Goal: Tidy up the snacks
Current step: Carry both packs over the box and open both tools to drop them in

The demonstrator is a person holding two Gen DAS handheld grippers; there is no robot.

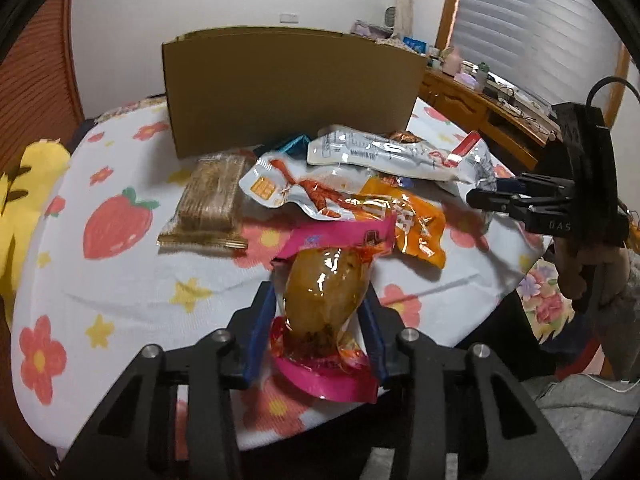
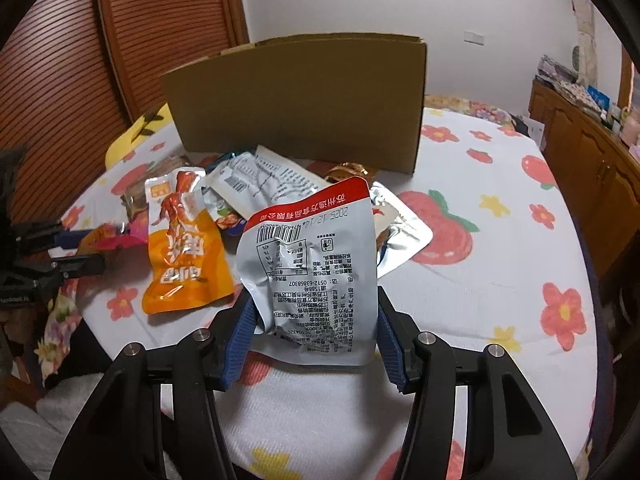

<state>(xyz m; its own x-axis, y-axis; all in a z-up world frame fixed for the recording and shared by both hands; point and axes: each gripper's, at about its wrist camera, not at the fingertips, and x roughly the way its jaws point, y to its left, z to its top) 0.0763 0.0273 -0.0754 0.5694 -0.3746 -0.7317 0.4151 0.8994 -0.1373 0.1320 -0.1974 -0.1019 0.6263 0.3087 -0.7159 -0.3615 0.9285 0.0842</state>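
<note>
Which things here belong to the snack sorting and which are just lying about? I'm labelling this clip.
Job:
- pink-edged pouch, in the left gripper
- silver-white pouch, in the right gripper
- orange pouch
- wafer pack
- cardboard box

Lying about:
- flowered tablecloth
- clutter on the wooden sideboard

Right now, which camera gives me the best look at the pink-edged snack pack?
The left wrist view: the pink-edged snack pack sits large and central between the left tongs, its clear window showing brown food. The right wrist view catches only a blurred pink sliver at far left.
</note>
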